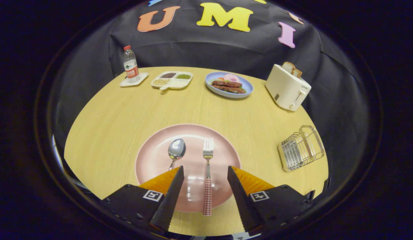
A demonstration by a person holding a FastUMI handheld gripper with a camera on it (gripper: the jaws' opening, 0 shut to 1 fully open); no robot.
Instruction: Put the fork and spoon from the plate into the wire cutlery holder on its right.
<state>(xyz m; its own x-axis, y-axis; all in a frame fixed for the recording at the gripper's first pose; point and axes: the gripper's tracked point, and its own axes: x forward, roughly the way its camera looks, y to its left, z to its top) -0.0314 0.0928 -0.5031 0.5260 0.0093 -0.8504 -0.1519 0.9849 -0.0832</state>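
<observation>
Gripper (205,173) was wide open and empty, straddling the fork (208,173) handle for a side pinch. Spoon (176,151) lay at its 9 o'clock on the pink plate (153,156); wire cutlery holder (301,148) at the plate's 3 o'clock.

I see a pink plate (153,160), the fork (208,173) with its red-and-white checked handle, a silver spoon (176,150) — all on pale yellow wood-grain table (119,113).

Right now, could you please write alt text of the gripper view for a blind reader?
The open tool hovers over a pink plate, its fingers either side of the fork; the spoon lies left of the fork. A wire cutlery holder stands to the plate's right on the wooden table.
</observation>
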